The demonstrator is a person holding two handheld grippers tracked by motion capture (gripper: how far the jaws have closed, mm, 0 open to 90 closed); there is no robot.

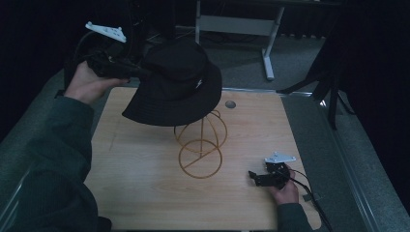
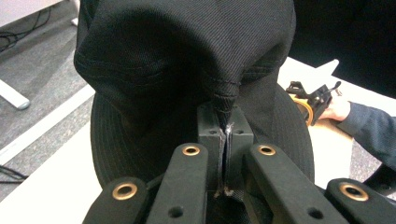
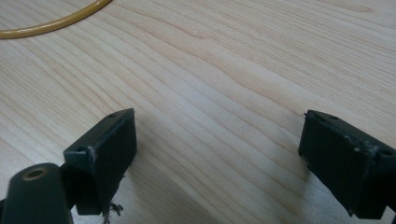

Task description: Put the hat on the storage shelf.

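Note:
A black bucket hat hangs tilted over the top of a gold wire stand in the middle of the wooden table. My left gripper is shut on the hat's brim at its left side, above the table's far left corner. In the left gripper view the black fabric is pinched between the jaws of the left gripper. My right gripper rests low on the table at the front right, open, with bare wood between its fingers.
A round grommet hole sits at the table's far edge. A grey desk frame stands behind the table. The stand's base ring lies ahead of the right gripper. Grey floor surrounds the table.

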